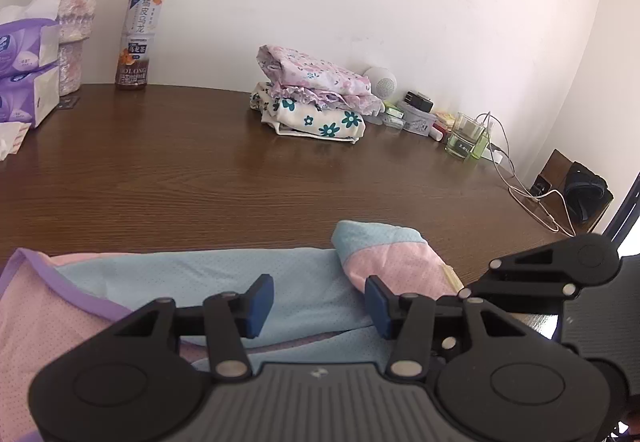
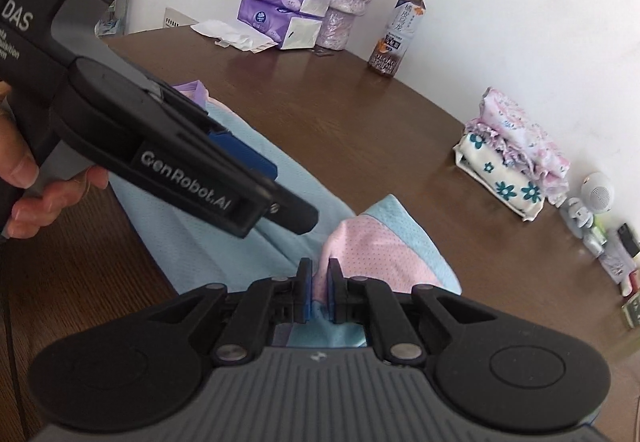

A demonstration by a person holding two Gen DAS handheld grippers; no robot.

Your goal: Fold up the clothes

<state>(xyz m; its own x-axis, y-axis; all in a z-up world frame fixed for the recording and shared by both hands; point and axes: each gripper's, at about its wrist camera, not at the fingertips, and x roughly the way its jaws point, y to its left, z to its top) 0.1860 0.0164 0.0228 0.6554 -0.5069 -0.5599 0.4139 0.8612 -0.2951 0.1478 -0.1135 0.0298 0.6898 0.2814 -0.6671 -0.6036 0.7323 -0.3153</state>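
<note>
Right tool (image 2: pixel 318 292): fingers clamped on pink sleeve of the pink-and-light-blue mesh garment (image 1: pixel 224 278), which lies at near edge of brown wooden counter (image 1: pixel 200 170). Left tool (image 1: pixel 319 306): fingers apart above the blue fabric, holding nothing. Folded floral clothes stack (image 1: pixel 316 102) far, by wall.

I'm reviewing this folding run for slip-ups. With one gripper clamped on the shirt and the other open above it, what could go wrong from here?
1. The right gripper pinches only a small bit of the shirt; a pull could slip it free.
2. The left gripper is open, holding nothing, so the cloth may drag and bunch instead of folding.
3. A wide sweep might reach the folded pile or the bottle.
</note>
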